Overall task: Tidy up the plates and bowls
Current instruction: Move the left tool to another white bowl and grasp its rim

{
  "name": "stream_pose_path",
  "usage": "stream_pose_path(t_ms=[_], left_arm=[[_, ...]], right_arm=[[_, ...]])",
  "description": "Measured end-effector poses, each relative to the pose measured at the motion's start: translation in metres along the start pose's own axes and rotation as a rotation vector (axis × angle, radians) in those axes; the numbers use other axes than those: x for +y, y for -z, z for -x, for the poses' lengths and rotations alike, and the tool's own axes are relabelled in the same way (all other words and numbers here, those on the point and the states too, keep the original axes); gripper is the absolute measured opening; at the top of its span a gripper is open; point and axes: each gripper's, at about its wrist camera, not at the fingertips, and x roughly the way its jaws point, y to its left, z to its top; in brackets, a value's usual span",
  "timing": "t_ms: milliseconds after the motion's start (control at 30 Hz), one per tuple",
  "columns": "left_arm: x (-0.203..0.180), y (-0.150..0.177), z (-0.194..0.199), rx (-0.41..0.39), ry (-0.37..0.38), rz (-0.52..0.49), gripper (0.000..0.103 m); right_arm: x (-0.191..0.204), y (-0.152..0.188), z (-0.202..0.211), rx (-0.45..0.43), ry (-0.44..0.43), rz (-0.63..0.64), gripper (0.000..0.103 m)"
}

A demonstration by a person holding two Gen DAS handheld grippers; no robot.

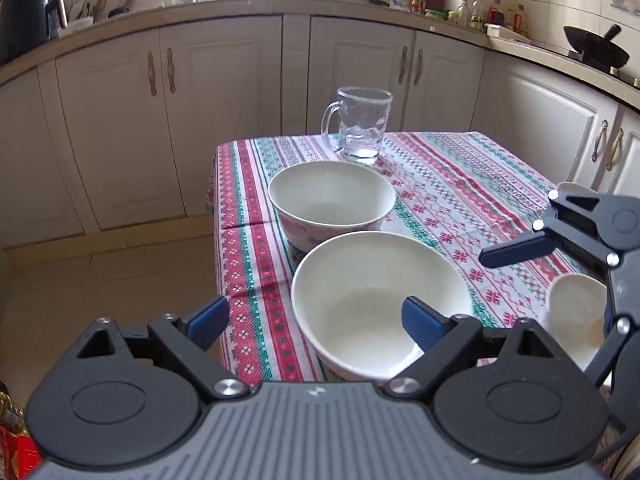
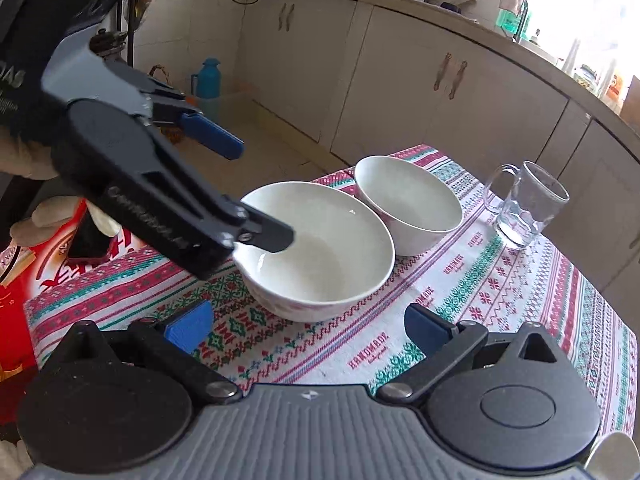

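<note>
Two white bowls stand on the patterned tablecloth. The near bowl (image 1: 372,300) (image 2: 320,248) is wider; the far bowl (image 1: 332,200) (image 2: 408,204) stands just behind it. My left gripper (image 1: 316,316) (image 2: 256,192) is open, one finger over the near bowl's inside and the other outside its rim. My right gripper (image 2: 308,328) is open and empty, low over the cloth in front of the near bowl; in the left wrist view it (image 1: 520,216) shows at the right edge. A small white bowl (image 1: 576,312) sits below it.
A clear glass mug (image 1: 362,128) (image 2: 524,204) stands behind the bowls. The table edge (image 1: 218,240) drops to the floor on the left. A red box (image 2: 24,280) sits beside the table. Kitchen cabinets (image 1: 220,92) run behind.
</note>
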Motion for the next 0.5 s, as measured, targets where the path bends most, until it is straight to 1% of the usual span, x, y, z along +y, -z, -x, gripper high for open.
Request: stream_pose_path(t_ms=[33,100,167,200,333,400,433,500], left_arm=[[0.001,-0.001,-0.004,0.007,0.003,0.003,0.085],[0.003,-0.003,-0.012,0.018,0.011,0.011,0.082],[0.005,-0.005,-0.017,0.026,0.027,0.019,0.077],[0.005,-0.005,-0.019,0.027,0.033,0.020,0.076],[0.006,-0.008,-0.025,0.034,0.046,0.022,0.066],[0.007,-0.008,-0.027,0.039,0.053,0.024,0.063],[0.008,-0.009,-0.028,0.040,0.054,0.027,0.059],[0.008,-0.009,-0.030,0.045,0.063,0.027,0.055]], right_arm=[[0.000,-0.001,-0.004,0.004,0.000,-0.001,0.103],[-0.001,-0.003,-0.010,0.013,-0.007,-0.008,0.102],[-0.003,-0.004,-0.014,0.020,-0.014,-0.015,0.101],[-0.004,-0.004,-0.016,0.022,-0.017,-0.018,0.100],[-0.007,-0.006,-0.022,0.027,-0.029,-0.026,0.095],[-0.007,-0.006,-0.023,0.027,-0.036,-0.025,0.094],[-0.007,-0.006,-0.023,0.027,-0.036,-0.024,0.094],[-0.007,-0.006,-0.024,0.026,-0.038,-0.023,0.093]])
